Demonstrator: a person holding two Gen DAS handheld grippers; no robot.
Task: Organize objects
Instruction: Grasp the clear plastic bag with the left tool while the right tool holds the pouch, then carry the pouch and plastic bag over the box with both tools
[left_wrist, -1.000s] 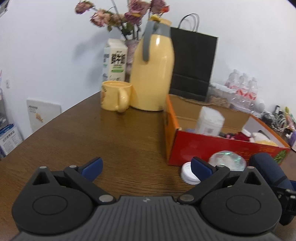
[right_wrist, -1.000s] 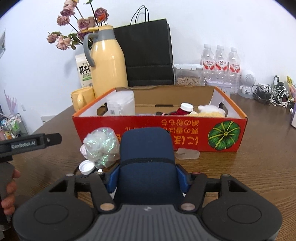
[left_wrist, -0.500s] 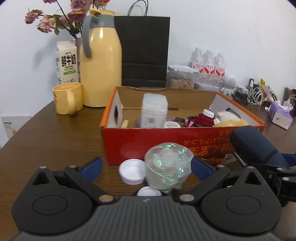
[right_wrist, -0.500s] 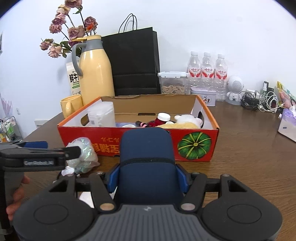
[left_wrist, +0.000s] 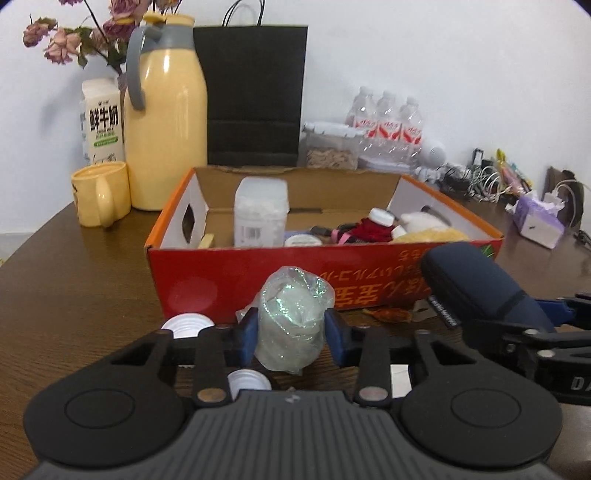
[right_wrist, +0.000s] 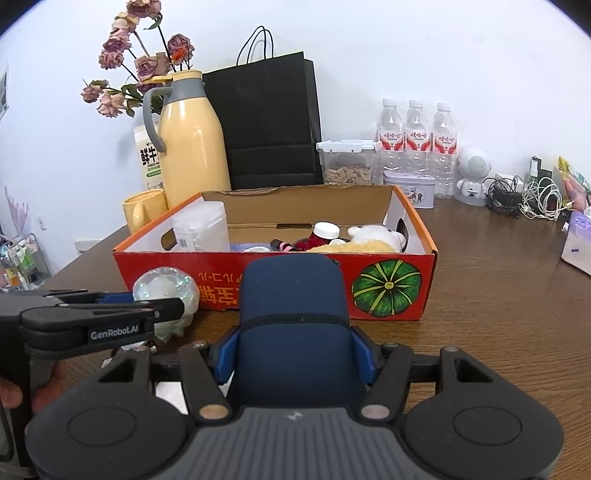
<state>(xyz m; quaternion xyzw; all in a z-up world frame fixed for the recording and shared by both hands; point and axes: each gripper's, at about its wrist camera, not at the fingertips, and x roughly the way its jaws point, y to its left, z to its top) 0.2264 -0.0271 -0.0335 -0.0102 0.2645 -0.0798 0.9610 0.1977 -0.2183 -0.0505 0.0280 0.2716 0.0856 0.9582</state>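
A crumpled, shiny clear-plastic bundle (left_wrist: 295, 306) stands on the brown table just in front of the red cardboard box (left_wrist: 192, 280). My left gripper (left_wrist: 291, 328) has it between its blue pads, and the jaws are closing, with both pads touching its sides. My right gripper (right_wrist: 293, 354) is shut on a dark blue soft case (right_wrist: 293, 295), held above the table in front of the box and to the right of the bundle (right_wrist: 162, 284). The box holds a white tub (left_wrist: 260, 214), a red bottle and a plush toy. Two white caps (left_wrist: 186, 326) lie by the bundle.
Behind the box stand a yellow jug (left_wrist: 166, 122), a yellow mug (left_wrist: 99, 194), a milk carton (left_wrist: 101, 122), a black paper bag (left_wrist: 255, 96) and water bottles (right_wrist: 417, 140). Cables (right_wrist: 532, 199) and a tissue box (left_wrist: 537, 221) lie at the right. A hand (right_wrist: 11, 391) holds the left gripper's handle.
My left gripper swung right from the mug side to the front of the box, and its wide jaws came in around the plastic bundle. The right gripper drifted slightly, still holding the case.
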